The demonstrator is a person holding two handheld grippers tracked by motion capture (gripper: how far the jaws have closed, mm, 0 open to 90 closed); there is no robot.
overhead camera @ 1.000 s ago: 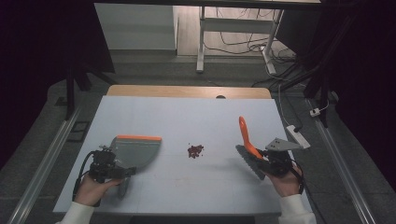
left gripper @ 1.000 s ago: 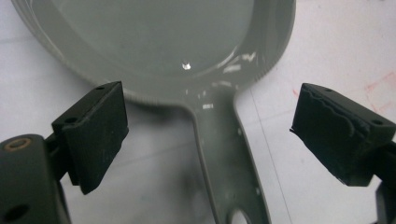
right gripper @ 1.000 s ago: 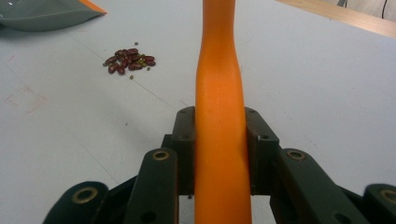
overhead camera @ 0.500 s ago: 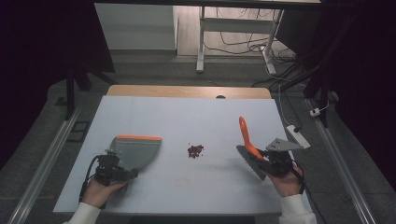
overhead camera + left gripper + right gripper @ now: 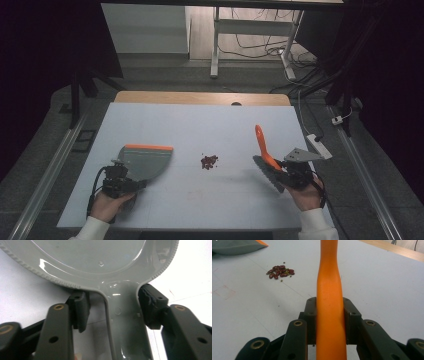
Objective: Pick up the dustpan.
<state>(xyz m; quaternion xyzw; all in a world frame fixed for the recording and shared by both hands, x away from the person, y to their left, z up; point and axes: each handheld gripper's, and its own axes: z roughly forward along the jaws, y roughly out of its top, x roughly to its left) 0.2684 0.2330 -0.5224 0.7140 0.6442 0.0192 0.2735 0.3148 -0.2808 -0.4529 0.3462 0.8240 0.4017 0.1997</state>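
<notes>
Left gripper had just been closing on the grey dustpan's handle; right pad touched the handle's edge, left pad stood just clear, so no grip yet. Dustpan lay flat at table's left, orange lip facing the small heap of red beans mid-table. Right gripper was clamped tight on the brush's orange handle; bristles rested on the table right of the beans.
</notes>
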